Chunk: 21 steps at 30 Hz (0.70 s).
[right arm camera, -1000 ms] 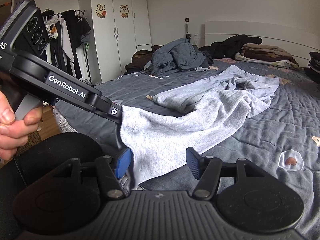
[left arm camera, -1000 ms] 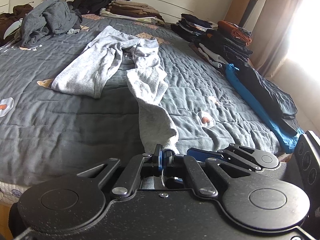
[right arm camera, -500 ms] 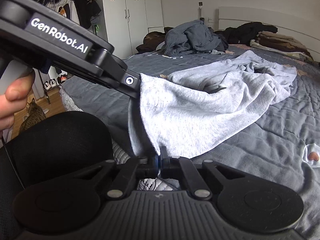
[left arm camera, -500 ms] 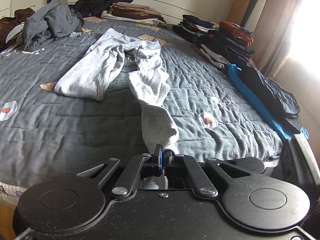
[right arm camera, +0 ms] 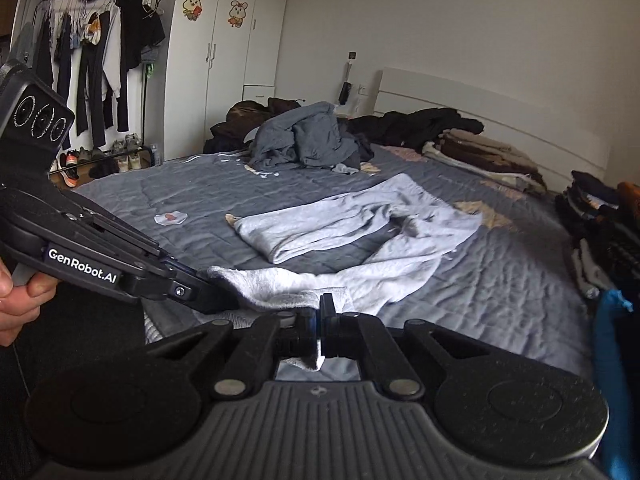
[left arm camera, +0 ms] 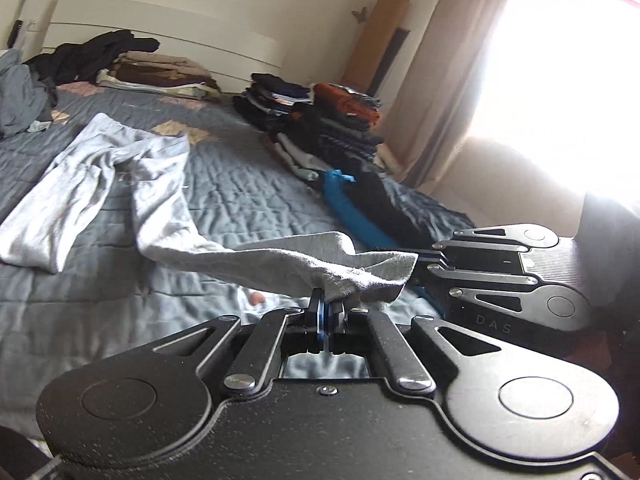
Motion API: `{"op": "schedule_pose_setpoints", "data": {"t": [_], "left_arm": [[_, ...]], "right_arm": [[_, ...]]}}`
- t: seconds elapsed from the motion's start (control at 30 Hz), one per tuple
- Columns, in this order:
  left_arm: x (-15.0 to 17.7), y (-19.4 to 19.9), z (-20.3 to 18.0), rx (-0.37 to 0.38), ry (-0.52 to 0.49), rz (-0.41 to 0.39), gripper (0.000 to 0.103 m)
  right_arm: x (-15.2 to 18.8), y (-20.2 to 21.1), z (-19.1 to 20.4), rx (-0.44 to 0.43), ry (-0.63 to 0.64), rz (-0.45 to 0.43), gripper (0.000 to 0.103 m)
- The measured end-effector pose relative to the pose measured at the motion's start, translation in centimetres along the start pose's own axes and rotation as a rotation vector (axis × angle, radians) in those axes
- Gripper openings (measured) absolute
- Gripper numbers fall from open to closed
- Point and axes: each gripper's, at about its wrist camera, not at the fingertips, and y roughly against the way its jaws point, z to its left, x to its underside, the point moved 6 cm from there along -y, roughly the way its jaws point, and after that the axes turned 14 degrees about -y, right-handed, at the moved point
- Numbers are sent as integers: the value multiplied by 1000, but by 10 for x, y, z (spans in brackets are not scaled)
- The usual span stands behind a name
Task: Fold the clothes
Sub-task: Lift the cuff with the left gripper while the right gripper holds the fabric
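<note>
Light grey sweatpants [left arm camera: 120,168] lie on the dark grey quilted bed [left arm camera: 240,184], waistband toward the headboard. They also show in the right wrist view [right arm camera: 344,224]. One leg lies flat at the left. The other leg is lifted off the bed at its cuff [left arm camera: 360,272]. My left gripper [left arm camera: 325,312] is shut on one corner of that cuff. My right gripper [right arm camera: 322,316] is shut on the other corner, and it also shows in the left wrist view [left arm camera: 416,264]. The two grippers hold the cuff stretched just above the bed's foot edge.
Stacks of folded dark clothes [left arm camera: 320,128] line the bed's right side, with a blue garment [left arm camera: 348,208] beside them. A heap of unfolded grey clothes [right arm camera: 304,140] and folded brown items [right arm camera: 480,152] sit near the headboard. A wardrobe [right arm camera: 224,60] and clothes rack [right arm camera: 96,60] stand left.
My right gripper closed on the leg cuff. Both grippers then lifted the cuff off the bed and pulled it back, stretching that leg out.
</note>
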Motion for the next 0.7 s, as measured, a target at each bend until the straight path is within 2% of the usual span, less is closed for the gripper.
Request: {"op": "schedule_pose_setpoints", "data": {"t": [0.07,0.17,0.3,0.4,0.43,0.5,0.63,0.7], "left_arm": [[10,-7,-14,34,28,24,2],[48,-24,-18,55,103,142,2],[94,-41,-12,56,246,274,2],[117,-48,-1,50,344,342,2],[119,-50,1,38,330,346,2],[116,-47,-1,-14,226,327,4],[101,-47,-26,-136,-70,270,13],[98,-50,-42,-216,-237,254,20]], "right_arm": [[-2,23,-13,33,-6,4,1],[21,40,-28,62,-52,78,1],[77,34,-36,63,-123,226,1],[102,23,-41,40,-211,291,1],[105,20,-41,31,-230,295,1],[109,18,-39,19,-248,300,1],[110,26,-35,-4,-266,291,1],[110,27,-37,-5,-297,284,1]]}}
